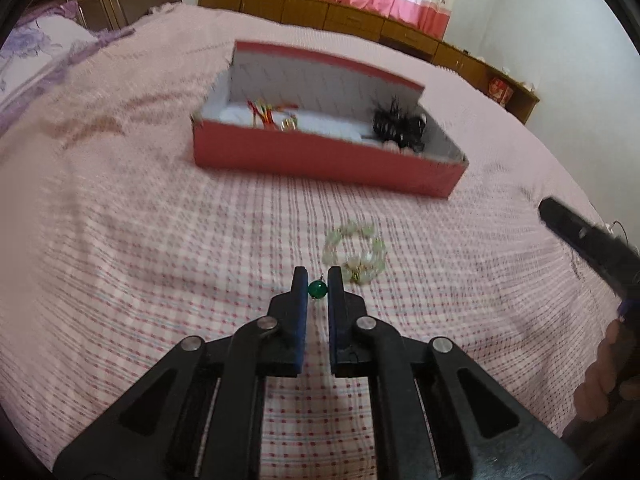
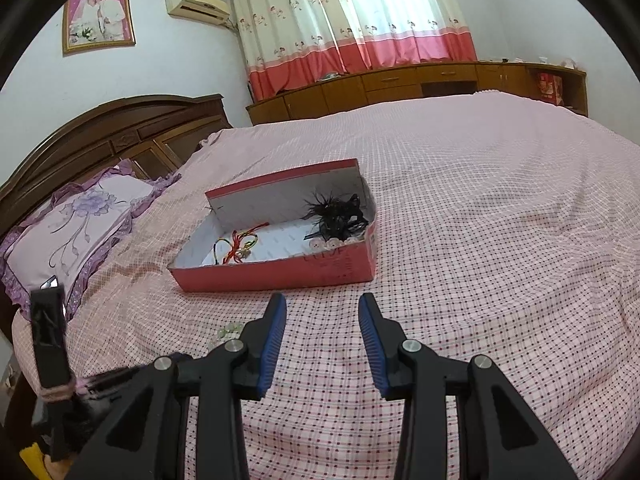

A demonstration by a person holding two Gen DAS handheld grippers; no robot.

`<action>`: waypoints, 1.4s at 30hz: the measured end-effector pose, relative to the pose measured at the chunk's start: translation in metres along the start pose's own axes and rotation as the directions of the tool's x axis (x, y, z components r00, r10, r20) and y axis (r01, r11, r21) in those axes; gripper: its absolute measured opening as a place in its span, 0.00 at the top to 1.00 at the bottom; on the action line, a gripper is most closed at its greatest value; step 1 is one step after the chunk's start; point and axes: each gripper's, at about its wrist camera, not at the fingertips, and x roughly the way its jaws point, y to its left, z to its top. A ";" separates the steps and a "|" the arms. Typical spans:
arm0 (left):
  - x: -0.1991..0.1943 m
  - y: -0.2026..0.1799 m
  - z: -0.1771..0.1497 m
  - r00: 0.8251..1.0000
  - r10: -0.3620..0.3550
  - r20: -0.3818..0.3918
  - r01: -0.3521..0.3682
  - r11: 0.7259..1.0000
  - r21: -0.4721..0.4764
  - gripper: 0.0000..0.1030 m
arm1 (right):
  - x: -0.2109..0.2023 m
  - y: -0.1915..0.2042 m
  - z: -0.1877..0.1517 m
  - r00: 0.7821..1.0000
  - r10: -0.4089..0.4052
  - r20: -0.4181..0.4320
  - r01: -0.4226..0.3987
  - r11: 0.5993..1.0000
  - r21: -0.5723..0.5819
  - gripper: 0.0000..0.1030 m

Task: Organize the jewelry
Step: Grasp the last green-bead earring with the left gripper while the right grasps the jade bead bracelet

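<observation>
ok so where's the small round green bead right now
In the left wrist view the small round green bead sits pinched between the left gripper tips, beside the pale beaded bracelet on the pink checked bedspread.

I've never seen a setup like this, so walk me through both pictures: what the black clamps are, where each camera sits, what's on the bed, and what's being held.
The black clamps are two-finger grippers, one in each of a person's hands; each carries a camera looking along its fingers.

The left camera's picture shows the left gripper closed on a small round green bead with a tiny metal loop. Just beyond it, a pale green beaded bracelet lies on the pink checked bedspread.

The right camera's picture shows the right gripper, jaws apart, holding nothing.

Further back sits an open red cardboard box. Inside are red and yellow cord bracelets, a black feathery hair accessory and some pale beads.
</observation>
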 end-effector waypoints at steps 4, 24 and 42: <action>-0.016 0.008 0.012 0.998 0.008 0.055 -0.008 1.000 -0.010 1.00 | 0.004 0.010 -0.001 1.000 0.011 -0.011 -0.011 1.000 -0.009 0.61; -0.036 0.050 0.034 0.988 0.062 0.140 -0.050 0.995 -0.086 1.00 | 0.065 0.082 -0.024 0.984 0.054 -0.172 -0.065 0.996 -0.059 0.45; -0.017 0.080 0.031 0.994 0.054 0.098 -0.036 0.985 -0.170 1.00 | 0.126 0.114 -0.052 0.957 -0.082 -0.278 0.025 0.979 -0.204 0.36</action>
